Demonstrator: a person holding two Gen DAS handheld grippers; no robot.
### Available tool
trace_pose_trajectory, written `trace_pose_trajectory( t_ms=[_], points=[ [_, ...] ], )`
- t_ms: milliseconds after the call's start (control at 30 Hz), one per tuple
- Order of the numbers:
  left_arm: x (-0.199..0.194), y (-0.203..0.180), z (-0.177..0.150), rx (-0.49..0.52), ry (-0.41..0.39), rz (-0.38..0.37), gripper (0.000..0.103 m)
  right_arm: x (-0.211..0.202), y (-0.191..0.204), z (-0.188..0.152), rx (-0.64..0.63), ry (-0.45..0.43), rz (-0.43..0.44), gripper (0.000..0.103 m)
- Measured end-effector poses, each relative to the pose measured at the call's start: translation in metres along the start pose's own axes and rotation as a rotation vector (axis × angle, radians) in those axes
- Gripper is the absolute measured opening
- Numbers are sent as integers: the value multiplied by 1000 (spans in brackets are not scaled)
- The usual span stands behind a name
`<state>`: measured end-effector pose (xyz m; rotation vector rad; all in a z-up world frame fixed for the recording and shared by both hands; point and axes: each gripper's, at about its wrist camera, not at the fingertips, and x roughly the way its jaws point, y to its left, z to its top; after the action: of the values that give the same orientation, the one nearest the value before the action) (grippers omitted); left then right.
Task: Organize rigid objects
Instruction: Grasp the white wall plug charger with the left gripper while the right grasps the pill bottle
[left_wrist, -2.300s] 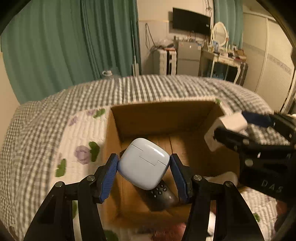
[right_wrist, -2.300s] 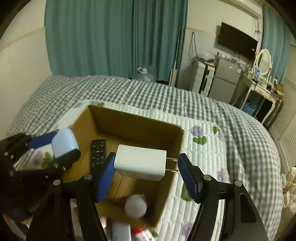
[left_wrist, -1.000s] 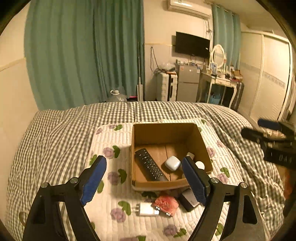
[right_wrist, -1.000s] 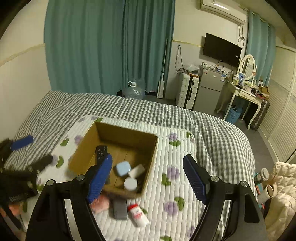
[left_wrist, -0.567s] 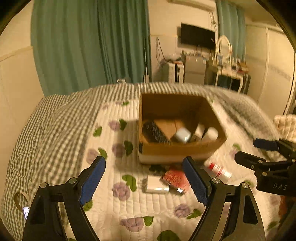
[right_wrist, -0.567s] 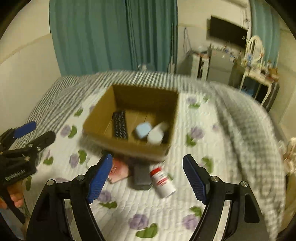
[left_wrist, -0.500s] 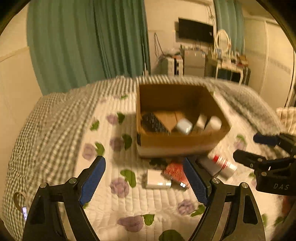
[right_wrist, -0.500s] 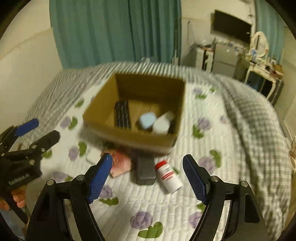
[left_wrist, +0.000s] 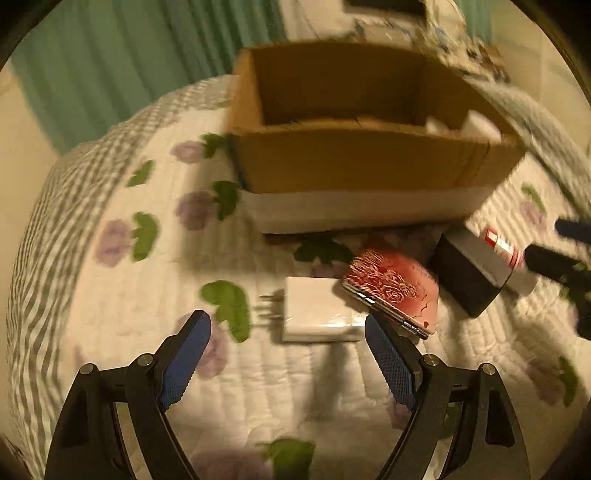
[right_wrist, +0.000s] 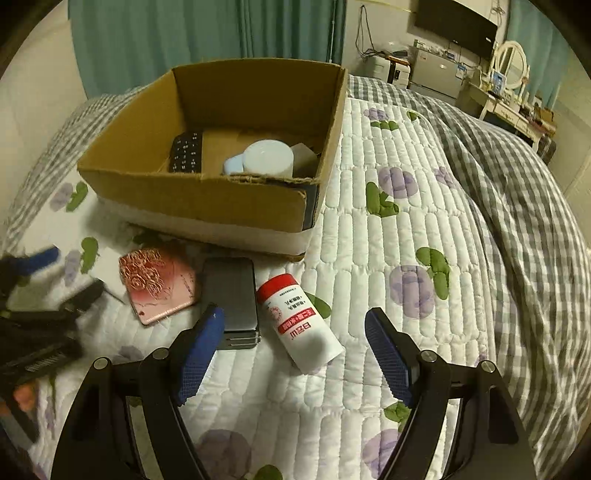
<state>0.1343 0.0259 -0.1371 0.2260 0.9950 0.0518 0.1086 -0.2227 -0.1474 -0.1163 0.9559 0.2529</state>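
Boxed: remote (right_wrist: 185, 151), earbud case (right_wrist: 232, 164), jar (right_wrist: 268, 156) lay in cardboard box (right_wrist: 207, 195).
Left: charger (left_wrist: 317, 309), compact (right_wrist: 157, 284), power bank (right_wrist: 231, 301), pill bottle (right_wrist: 301, 323) on bed (right_wrist: 424, 221).
Tongs: left tongs (left_wrist: 288, 332) and right tongs (right_wrist: 293, 325) gaped wide, empty.

1. The cardboard box (right_wrist: 207, 199) sits on the quilt (right_wrist: 399, 229), toward the back of both views.
2. Inside the box: the remote (right_wrist: 185, 151) lies on the left, the round container (right_wrist: 269, 156) sits to its right, and the earbud case (right_wrist: 232, 164) is tucked between them (mostly hidden).
3. In front of the box there's a row on the quilt, left to right: charger (left_wrist: 317, 309), patterned case (right_wrist: 157, 283), power bank (right_wrist: 231, 297), pill bottle (right_wrist: 299, 323).
4. The patterned case overlaps the charger's right edge.
5. The pill bottle lies on its side, just beside the power bank.
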Motion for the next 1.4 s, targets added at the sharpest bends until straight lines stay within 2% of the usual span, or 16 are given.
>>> trace_pose_trajectory(
  t_ms=[133, 367, 600, 667, 733, 800, 833, 900, 967, 1100, 1300, 1400],
  points=[
    [7, -7, -1, 21, -18, 10, 88, 2, 0, -1, -18, 11, -22, 78],
    [5, 0, -6, -10, -22, -45, 88, 7, -10, -5, 3, 30, -58, 78],
    [14, 3, -6, -37, 7, -140, 86, 16, -13, -8, 13, 55, -74, 78],
    [17, -2, -7, -17, 30, -170, 86, 18, -14, -9, 19, 59, -71, 78],
    [18, -12, -9, 32, 34, -140, 86, 17, -13, -9, 14, 59, -76, 78],
    [18, -15, -8, 40, 28, -132, 85, 17, -13, -9, 11, 56, -80, 78],
    [17, -14, -7, 31, 25, -139, 83, 17, -13, -9, 11, 57, -81, 78],
    [18, -9, -5, 6, 22, -142, 73, 18, -14, -9, 12, 59, -80, 78],
    [18, -7, -4, -9, 20, -145, 70, 22, -14, -10, 7, 66, -86, 78],
    [9, -7, -4, -12, -7, -134, 69, 32, -15, -14, -65, 79, -165, 79],
    [-17, -2, -12, -107, -30, -114, 69, 49, -16, -9, -85, 104, -83, 78],
    [-29, -2, -20, -124, -42, -132, 69, 63, -7, -3, -131, 133, -61, 68]
  ],
)
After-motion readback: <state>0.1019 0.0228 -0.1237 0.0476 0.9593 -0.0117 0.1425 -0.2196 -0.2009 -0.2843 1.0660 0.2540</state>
